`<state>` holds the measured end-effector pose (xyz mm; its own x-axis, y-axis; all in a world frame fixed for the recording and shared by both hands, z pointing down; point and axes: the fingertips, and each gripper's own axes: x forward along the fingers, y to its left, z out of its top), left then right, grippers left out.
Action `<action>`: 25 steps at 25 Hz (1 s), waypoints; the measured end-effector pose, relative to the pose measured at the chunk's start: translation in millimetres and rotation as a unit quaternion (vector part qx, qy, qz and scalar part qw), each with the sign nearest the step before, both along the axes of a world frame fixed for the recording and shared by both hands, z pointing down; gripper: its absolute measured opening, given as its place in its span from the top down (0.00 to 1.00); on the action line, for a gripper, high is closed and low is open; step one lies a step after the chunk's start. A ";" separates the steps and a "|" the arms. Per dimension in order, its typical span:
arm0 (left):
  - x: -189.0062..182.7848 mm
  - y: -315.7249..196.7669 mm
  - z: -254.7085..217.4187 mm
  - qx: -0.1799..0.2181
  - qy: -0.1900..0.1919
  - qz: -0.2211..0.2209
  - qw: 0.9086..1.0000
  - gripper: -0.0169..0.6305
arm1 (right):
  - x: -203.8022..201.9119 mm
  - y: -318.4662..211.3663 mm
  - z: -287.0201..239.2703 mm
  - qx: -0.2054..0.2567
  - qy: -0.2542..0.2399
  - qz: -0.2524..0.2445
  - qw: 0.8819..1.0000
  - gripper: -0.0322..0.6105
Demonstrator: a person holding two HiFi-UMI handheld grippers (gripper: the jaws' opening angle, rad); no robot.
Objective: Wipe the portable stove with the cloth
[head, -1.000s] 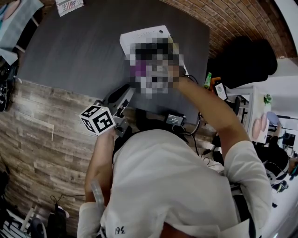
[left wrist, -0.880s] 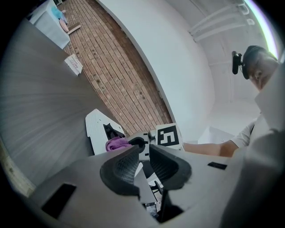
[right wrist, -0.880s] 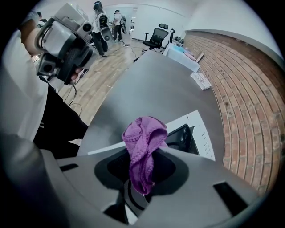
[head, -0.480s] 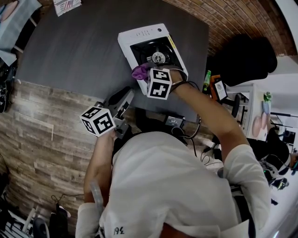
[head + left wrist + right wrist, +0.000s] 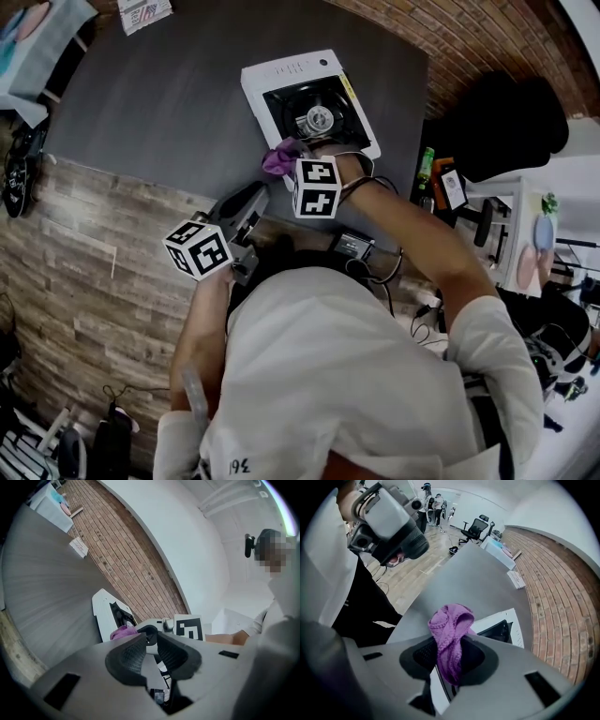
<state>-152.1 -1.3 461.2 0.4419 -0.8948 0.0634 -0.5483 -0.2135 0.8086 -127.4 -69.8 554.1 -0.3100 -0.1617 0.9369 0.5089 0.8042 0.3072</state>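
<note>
The white portable stove (image 5: 281,73) with its black burner top stands on the dark grey table (image 5: 159,103). It also shows in the left gripper view (image 5: 104,612) and the right gripper view (image 5: 506,620). My right gripper (image 5: 287,163) is shut on the purple cloth (image 5: 279,157) at the stove's near left corner. In the right gripper view the cloth (image 5: 450,630) sticks up bunched from between the jaws. My left gripper (image 5: 246,202) hangs over the table's near edge, away from the stove. Its jaws (image 5: 149,651) are shut with nothing held.
A printed card (image 5: 145,11) lies at the table's far left corner. A small black box with cables (image 5: 352,246) sits at the near edge. A green bottle (image 5: 425,167), a black chair (image 5: 497,122) and a cluttered white desk are to the right.
My right gripper has drawn the cloth from the stove's burner area back toward its near left corner. The left gripper has stayed where it was.
</note>
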 end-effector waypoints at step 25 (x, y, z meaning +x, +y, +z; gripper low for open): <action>48.4 46.2 3.6 -0.058 -0.035 -0.112 0.991 0.87 | 4.8 33.0 -6.4 -0.013 -0.101 -0.062 0.993 0.78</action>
